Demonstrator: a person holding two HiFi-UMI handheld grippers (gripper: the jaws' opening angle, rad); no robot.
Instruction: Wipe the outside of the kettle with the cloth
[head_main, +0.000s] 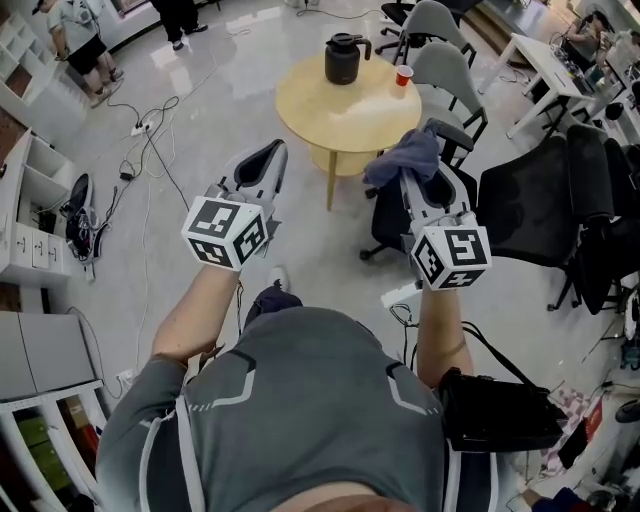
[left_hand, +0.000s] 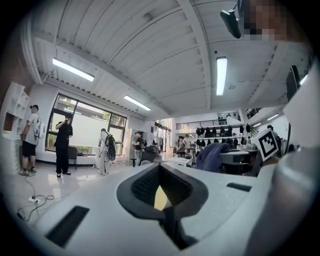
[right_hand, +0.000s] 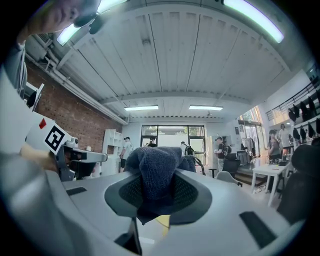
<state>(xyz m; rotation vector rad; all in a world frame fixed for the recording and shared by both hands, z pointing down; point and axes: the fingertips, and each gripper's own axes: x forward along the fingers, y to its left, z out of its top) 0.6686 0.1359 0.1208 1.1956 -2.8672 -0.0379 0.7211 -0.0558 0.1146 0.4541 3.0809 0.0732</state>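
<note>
Well short of the black kettle (head_main: 343, 58) on the round table (head_main: 320, 115), my right gripper (head_main: 412, 178) clamps the blue cloth (head_main: 405, 158), my left gripper (head_main: 262, 165) closed empty; next, I must approach before wiping.

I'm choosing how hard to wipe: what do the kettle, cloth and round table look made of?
Kettle: black with faint sheen, plastic or coated metal; too distant to settle.
Cloth: soft blue-grey fabric, nubbly surface, bunched folds, likely microfibre or terry.
Table: pale wood or wood-look laminate, smooth matt top.
</note>
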